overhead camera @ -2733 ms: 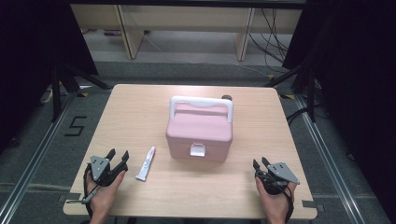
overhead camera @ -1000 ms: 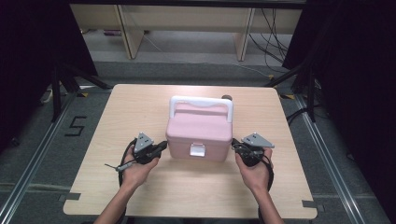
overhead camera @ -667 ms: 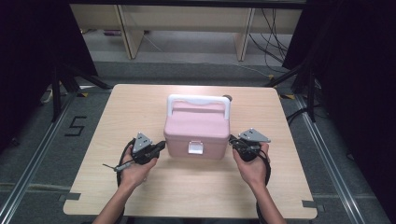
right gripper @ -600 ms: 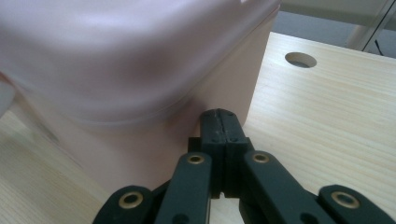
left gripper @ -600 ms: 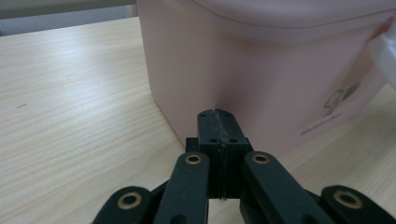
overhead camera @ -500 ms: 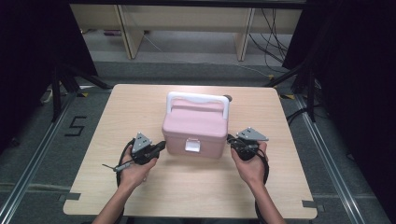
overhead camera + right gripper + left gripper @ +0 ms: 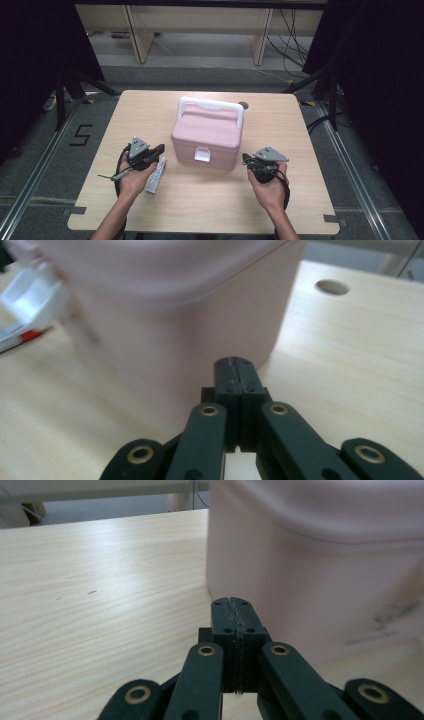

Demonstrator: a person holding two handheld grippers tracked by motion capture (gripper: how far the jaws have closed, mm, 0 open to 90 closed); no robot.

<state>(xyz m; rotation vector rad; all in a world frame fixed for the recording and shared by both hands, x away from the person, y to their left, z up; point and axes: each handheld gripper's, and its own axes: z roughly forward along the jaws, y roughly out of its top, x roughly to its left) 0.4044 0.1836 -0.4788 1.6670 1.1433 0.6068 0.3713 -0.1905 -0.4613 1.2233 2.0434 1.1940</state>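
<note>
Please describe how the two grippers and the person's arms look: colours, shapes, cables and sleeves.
Left gripper and right gripper look alike: black bodies, each with a grey three-cornered plate on top and a black cable looping beside the hand. The gripper views show black link arms with brass-coloured pivot pins and flat black fingers. The forearms are bare, no sleeves visible.

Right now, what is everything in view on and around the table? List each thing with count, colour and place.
Lidded box: one, pink with white handle and white front latch, table centre.
Tube: one, white, front left of the box, beside the left hand.
Table: one, light wood, with a round hole behind the box.
Shelving legs: beige, on the floor beyond the table.
Left gripper: black, shut, left of the box.
Right gripper: black, shut, right of the box.
</note>
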